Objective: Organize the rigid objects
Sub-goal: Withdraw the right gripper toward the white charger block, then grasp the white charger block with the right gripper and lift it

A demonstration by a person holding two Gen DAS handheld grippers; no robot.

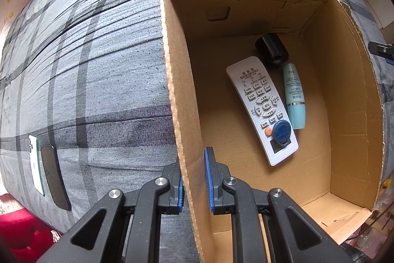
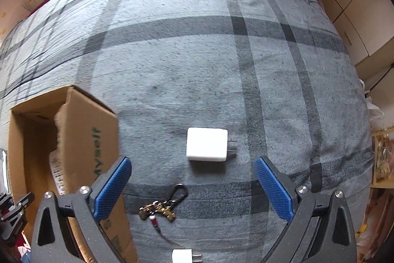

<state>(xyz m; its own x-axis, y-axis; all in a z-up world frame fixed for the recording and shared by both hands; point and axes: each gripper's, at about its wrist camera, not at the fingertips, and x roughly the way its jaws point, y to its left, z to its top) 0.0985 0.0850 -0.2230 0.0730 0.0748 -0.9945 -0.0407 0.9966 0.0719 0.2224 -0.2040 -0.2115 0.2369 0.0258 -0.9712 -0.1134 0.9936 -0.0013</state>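
My left gripper [image 1: 194, 179] is shut on the left wall of the open cardboard box [image 1: 177, 95], one pad outside and one inside. In the box lie a white remote [image 1: 261, 107] with a blue key fob [image 1: 282, 131] on it, a pale teal tube [image 1: 294, 95] and a black cylinder [image 1: 272, 49]. My right gripper [image 2: 192, 186] hangs open over the grey plaid bed cover, its jaws wide apart and holding nothing. A white charger plug [image 2: 206, 148] lies just beyond its fingertips. A bunch of brass keys [image 2: 160, 207] lies between the fingers, and a second white plug [image 2: 183, 256] at the bottom edge.
Two phones, one white [image 1: 35, 164] and one dark [image 1: 55, 176], lie on the bed cover left of the box. In the right wrist view the cardboard box [image 2: 88, 130] stands at the left. The bed cover [image 2: 197, 53] stretches far beyond the plug, with cupboards at the right.
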